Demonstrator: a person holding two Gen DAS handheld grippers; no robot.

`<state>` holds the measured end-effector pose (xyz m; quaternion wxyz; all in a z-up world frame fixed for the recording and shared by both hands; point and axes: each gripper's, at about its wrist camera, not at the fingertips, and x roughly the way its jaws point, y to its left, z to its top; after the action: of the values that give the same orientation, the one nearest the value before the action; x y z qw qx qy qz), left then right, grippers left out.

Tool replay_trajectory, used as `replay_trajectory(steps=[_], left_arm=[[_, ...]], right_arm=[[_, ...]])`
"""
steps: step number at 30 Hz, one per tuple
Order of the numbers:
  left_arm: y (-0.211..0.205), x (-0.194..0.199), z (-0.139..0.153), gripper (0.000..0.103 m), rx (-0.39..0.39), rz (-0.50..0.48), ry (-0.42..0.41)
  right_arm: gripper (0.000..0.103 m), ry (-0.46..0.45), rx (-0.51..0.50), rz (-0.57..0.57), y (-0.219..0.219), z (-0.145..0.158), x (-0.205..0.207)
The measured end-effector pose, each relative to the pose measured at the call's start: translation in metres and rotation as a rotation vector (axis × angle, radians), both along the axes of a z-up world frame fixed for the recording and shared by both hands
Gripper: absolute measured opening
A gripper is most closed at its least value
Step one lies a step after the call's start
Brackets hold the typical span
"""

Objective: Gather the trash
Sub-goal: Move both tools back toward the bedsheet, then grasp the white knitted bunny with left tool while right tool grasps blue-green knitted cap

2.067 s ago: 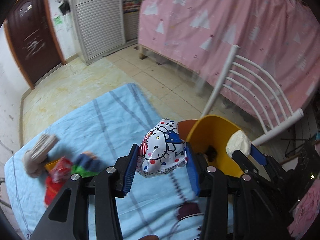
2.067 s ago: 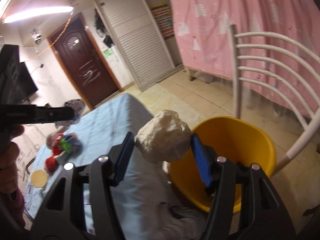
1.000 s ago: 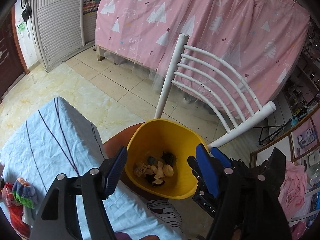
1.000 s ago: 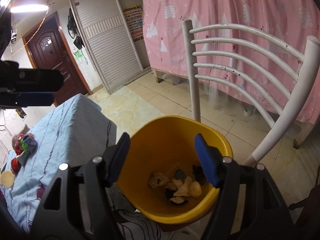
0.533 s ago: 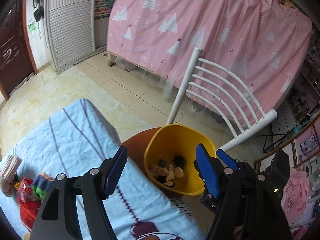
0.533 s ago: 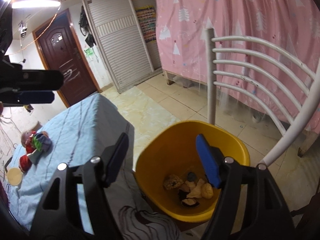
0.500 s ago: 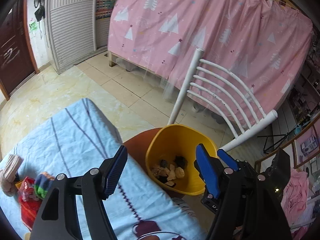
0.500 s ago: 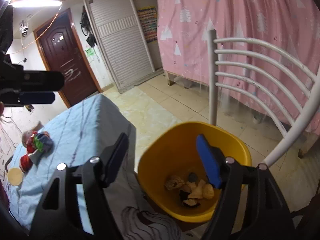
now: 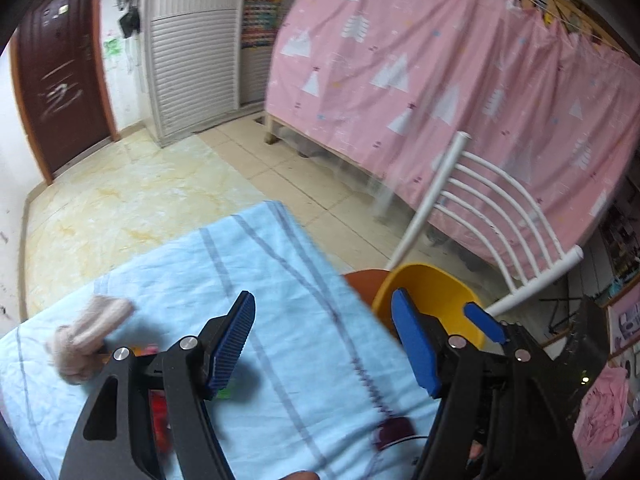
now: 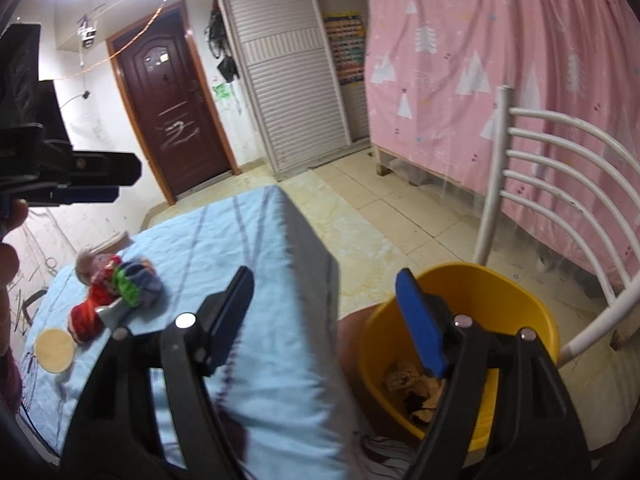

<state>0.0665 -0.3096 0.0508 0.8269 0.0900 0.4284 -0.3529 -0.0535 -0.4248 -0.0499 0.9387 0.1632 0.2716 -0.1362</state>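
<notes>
Both tongs wide and empty above the surface

Your left tongs (image 9: pixel 324 340) and right tongs (image 10: pixel 324 316) gape; remaining trash (image 10: pixel 114 296) sits clustered far from the yellow bin (image 10: pixel 532 312), so you risk pinching the blue cloth (image 9: pixel 304 280) or grabbing several pieces.

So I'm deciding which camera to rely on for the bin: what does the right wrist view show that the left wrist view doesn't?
Only the right wrist view shows the scraps lying inside the yellow plastic bin, plus a round tan disc on the cloth. Only the left wrist view shows the pale pink knitted item clearly. Both show the light blue striped tablecloth, the white slatted chair, the bin and open, empty jaws.
</notes>
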Motion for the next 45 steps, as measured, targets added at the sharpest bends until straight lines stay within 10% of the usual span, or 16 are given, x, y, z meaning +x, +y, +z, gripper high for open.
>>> replay_trajectory(steps=[27, 45], left_arm=[[0.169, 0.106, -0.036, 0.063, -0.002, 0.300, 0.063], [0.184, 0.128, -0.087, 0.059, 0.064, 0.296, 0.127]], right_arm=[[0.072, 0.027, -0.041, 0.267, 0.123, 0.018, 0.086], [0.072, 0.121, 0.066, 0.371, 0.145, -0.003, 0.128]])
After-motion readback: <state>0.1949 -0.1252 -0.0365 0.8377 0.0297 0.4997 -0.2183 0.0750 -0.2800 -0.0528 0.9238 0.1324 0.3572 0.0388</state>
